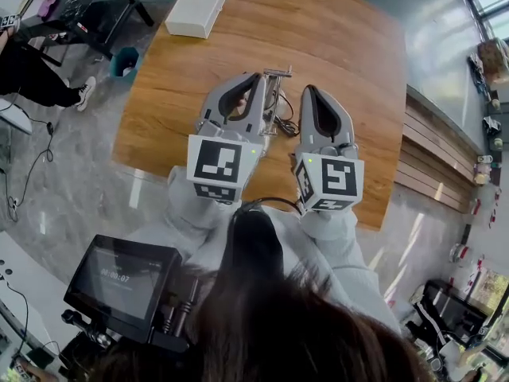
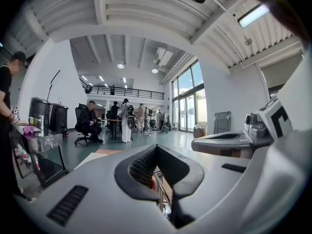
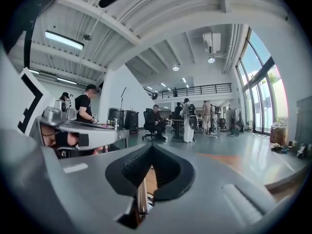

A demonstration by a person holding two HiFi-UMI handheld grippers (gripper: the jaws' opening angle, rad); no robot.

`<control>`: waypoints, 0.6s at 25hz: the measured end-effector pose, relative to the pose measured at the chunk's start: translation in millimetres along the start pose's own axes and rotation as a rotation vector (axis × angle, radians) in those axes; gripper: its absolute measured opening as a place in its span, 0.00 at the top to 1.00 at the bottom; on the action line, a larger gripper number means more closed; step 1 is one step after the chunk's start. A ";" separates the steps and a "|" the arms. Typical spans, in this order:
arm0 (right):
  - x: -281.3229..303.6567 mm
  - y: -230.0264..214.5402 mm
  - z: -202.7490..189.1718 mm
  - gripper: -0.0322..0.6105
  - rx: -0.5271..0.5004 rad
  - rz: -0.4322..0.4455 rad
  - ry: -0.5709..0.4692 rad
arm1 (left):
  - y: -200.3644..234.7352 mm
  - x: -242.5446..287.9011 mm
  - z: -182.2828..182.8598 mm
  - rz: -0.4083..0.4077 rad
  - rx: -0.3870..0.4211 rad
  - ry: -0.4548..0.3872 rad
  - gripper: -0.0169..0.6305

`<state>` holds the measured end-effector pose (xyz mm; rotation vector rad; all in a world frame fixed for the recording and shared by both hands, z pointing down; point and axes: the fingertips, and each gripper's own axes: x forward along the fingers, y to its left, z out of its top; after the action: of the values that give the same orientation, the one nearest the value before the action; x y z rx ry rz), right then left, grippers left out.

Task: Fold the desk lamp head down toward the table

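Desk lamp (image 1: 275, 86) is lying low on the wooden counter (image 1: 350, 46), right between the two grippers in the head view, with its cable curled next to it. Left gripper (image 1: 258, 78) and right gripper (image 1: 312, 92) sit side by side over it, pointing roughly level. Both sets of jaws are pressed together with nothing pinched in them — each gripper view just catches a sliver of the lamp's metal down through the gap behind the tips.

Room-wise, there's plenty of bare wood past the tips and off to the right. The counter's near edge runs under the marker cubes, and a white box (image 1: 196, 6) sits by the far left corner.

Only the gripper views show the hall: tall windows (image 2: 187, 101), a seated person (image 2: 87, 123), and others standing around. Only the head view shows a teal bin (image 1: 125, 60) on the floor and a small screen (image 1: 123, 281).

Writing — just black-and-white square markers on the cubes, and the screen's digits are too small to read.
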<state>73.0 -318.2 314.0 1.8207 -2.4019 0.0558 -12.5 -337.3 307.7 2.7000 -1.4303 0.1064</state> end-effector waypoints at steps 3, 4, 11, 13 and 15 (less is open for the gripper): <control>-0.6 3.0 2.6 0.95 0.023 0.036 -0.011 | -5.9 2.9 -3.0 -0.002 0.019 0.007 0.97; -0.4 4.2 3.6 0.95 0.018 0.042 -0.012 | -6.3 3.4 -2.7 -0.004 0.013 0.006 0.97; 3.3 15.1 4.9 0.95 0.026 0.084 0.004 | -2.2 3.8 3.2 0.003 0.003 0.013 0.97; 4.2 15.0 4.6 0.95 0.022 0.082 0.003 | -2.0 5.7 3.7 0.000 0.000 0.011 0.97; 3.5 14.1 3.7 0.95 0.017 0.079 0.001 | -3.5 6.3 2.6 -0.001 -0.001 0.011 0.97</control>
<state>58.2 -318.0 311.4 1.7318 -2.4787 0.0848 -6.0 -340.8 305.6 2.6948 -1.4254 0.1203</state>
